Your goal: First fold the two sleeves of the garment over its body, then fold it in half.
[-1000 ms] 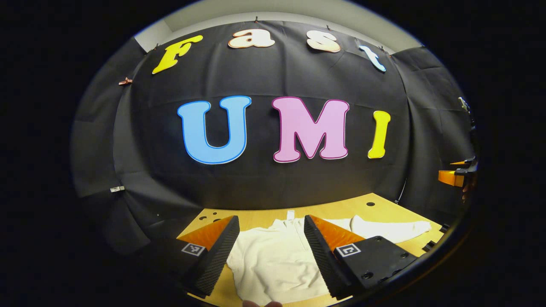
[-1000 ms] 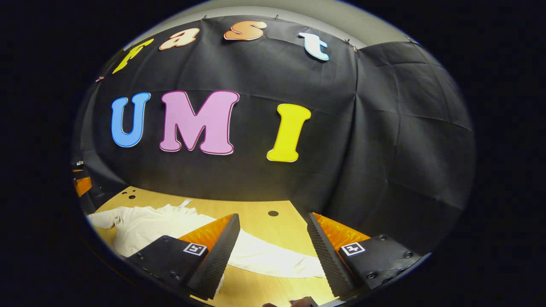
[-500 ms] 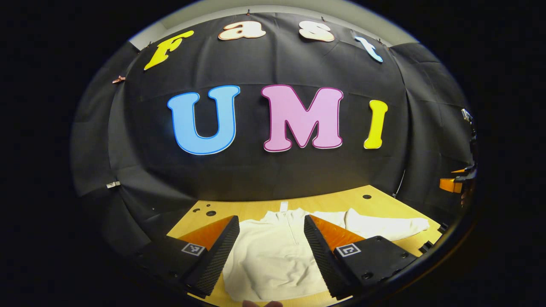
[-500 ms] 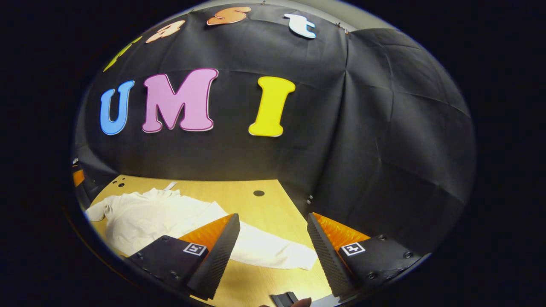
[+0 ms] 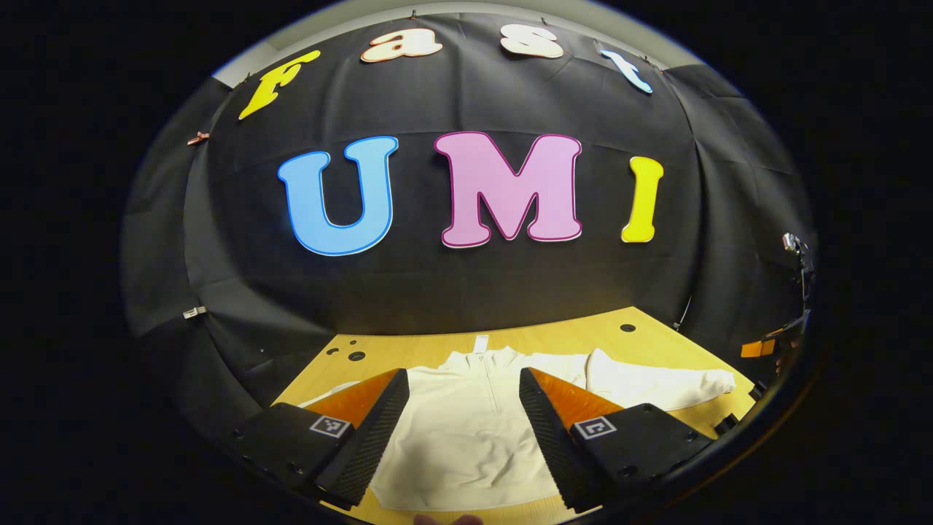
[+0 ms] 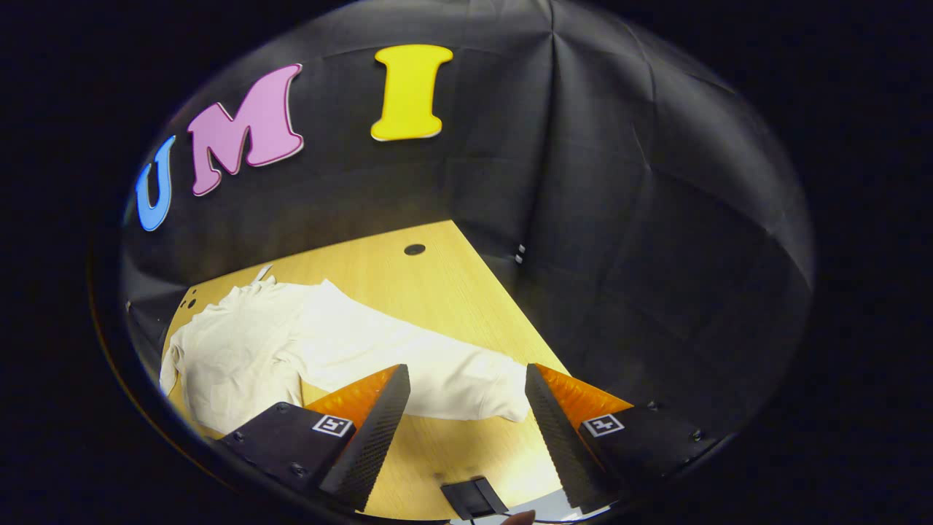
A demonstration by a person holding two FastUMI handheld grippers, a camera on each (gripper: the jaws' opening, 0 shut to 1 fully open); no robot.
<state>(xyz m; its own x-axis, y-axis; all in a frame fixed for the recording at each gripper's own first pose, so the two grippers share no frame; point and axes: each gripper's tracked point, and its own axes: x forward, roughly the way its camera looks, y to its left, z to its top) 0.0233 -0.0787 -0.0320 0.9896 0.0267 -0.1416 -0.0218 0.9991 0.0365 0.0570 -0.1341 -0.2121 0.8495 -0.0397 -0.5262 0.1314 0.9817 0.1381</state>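
From my right gripper view I look down over my right gripper (image 6: pixel 466 430), its two fingers spread wide apart with nothing between them. Beyond them a white garment (image 6: pixel 240 350) lies flat on the wooden table (image 6: pixel 437 292), its body toward the left. One sleeve (image 6: pixel 430 375) stretches out across the tabletop, and its cuff end sits in the gap beyond my fingertips. A small dark object (image 6: pixel 472 499) rests on the table's near edge, below the fingers. A round hole (image 6: pixel 414 249) marks the table's far part.
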